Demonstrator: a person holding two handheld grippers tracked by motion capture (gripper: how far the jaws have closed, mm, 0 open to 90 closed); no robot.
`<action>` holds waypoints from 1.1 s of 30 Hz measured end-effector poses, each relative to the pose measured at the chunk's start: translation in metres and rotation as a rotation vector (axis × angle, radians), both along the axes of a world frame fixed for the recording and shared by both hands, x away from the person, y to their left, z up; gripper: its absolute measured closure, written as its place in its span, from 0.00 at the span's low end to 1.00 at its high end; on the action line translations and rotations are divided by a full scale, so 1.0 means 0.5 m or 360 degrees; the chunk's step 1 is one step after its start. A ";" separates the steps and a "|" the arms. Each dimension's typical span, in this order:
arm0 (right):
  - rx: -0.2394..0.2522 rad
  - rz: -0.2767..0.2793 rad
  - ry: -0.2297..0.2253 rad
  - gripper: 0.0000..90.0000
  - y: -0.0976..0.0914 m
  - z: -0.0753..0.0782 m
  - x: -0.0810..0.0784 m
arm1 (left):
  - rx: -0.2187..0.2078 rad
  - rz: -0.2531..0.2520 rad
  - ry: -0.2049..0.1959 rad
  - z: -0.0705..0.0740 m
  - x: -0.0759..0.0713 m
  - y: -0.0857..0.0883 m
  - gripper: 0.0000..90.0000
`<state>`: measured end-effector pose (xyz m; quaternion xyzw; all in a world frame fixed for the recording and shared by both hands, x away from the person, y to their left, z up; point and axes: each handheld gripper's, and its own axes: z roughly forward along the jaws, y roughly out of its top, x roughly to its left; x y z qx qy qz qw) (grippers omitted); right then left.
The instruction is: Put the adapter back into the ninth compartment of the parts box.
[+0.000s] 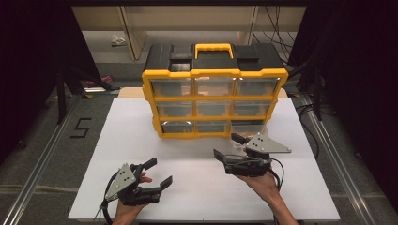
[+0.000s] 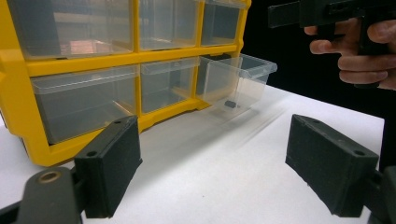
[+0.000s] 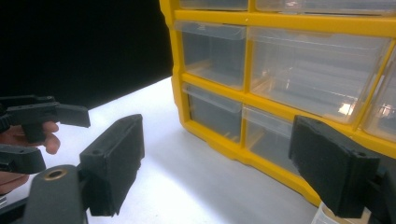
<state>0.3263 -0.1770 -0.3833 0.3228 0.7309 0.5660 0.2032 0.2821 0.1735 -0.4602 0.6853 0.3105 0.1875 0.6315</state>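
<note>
Yellow organizer (image 1: 213,101) upright at the back of the white table (image 1: 197,187), nine clear drawers in three rows. Bottom-right drawer (image 2: 236,81) pulled out, a small dark piece (image 2: 229,104) lying inside. Right gripper (image 1: 231,146) just in front of that drawer, jaws spread wide and empty, not touching it. Left gripper (image 1: 158,172) near the table's front edge, well apart from the organizer, jaws likewise wide open and empty.

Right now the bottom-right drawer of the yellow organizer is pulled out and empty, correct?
Not quite. The bottom-right drawer of the yellow organizer is pulled out, but it isn't empty: the left gripper view shows a small dark object lying inside it.
</note>
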 end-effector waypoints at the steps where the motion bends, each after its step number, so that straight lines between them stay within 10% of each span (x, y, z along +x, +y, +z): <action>1: 0.0000 -0.0001 -0.0001 0.21 0.000 -0.001 -0.001 | 0.0000 -0.0001 0.0000 0.000 0.000 0.000 0.19; 33: 0.0073 0.0015 -0.0080 0.18 -0.027 -0.025 -0.040 | 0.0010 -0.0021 0.0012 -0.001 0.001 -0.002 0.19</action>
